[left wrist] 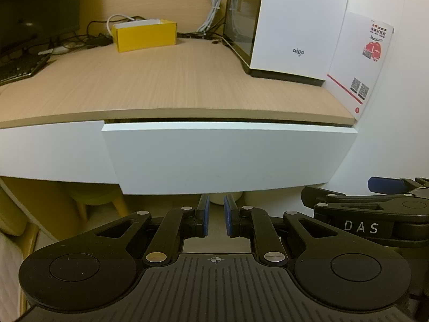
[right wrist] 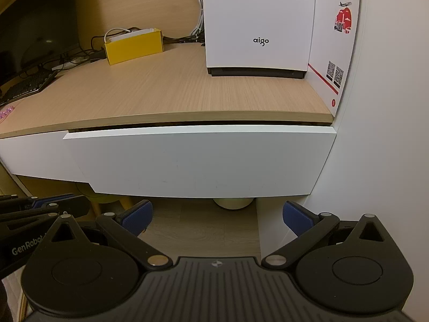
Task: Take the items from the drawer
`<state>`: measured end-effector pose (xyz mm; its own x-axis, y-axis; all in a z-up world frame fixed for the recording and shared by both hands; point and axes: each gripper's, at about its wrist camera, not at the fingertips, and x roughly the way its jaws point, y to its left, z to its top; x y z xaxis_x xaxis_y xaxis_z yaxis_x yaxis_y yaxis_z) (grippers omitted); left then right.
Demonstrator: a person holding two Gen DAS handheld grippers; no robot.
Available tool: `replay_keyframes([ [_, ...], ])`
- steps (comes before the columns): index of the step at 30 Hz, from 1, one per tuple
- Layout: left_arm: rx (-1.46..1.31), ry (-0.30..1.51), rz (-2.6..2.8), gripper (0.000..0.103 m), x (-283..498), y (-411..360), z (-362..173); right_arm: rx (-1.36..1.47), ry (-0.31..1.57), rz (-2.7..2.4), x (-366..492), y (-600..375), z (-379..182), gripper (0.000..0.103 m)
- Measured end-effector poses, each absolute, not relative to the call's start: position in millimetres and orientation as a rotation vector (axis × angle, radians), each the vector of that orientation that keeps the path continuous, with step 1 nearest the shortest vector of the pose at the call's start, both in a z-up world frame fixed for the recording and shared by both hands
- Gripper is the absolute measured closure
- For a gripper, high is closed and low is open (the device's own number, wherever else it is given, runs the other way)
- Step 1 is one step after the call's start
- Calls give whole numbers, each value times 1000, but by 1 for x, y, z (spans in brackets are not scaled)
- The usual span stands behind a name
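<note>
The white drawer point(left wrist: 222, 158) is seen straight ahead of and just above both tools, under the front edge of the wooden tabletop point(left wrist: 161, 80); its front stands slightly proud of the neighbouring white panel, a thin dark gap showing along its top, and nothing of its contents can be seen. The left tool point(left wrist: 216, 216) is held below the drawer's lower edge with its blue pads nearly closed on nothing, a narrow gap being left between them. The right tool point(right wrist: 217, 216) is held released, its blue pads wide apart, also below the drawer front and empty. "DAS" is read on the right tool's body in the left view, "GenRobot" on the left tool's body in the right view. Further ahead on the tabletop, a white case point(right wrist: 258, 21) marked "aigo" is set, with a leaflet point(right wrist: 337, 45) bearing red print and two QR codes beside it to the right. To the far left ahead, a yellow box point(right wrist: 134, 47), cables and a dark keyboard point(right wrist: 26, 86) are seen
</note>
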<state>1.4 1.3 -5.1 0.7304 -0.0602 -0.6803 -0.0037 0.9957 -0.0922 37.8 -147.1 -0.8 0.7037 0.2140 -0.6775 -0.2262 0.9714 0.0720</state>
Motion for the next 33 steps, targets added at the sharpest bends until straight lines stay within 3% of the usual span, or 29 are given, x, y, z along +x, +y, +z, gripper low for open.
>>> replay_keyframes([
  [33, -93, 742, -53, 89, 13, 1, -5, -2, 777, 256, 56, -147, -3, 0],
])
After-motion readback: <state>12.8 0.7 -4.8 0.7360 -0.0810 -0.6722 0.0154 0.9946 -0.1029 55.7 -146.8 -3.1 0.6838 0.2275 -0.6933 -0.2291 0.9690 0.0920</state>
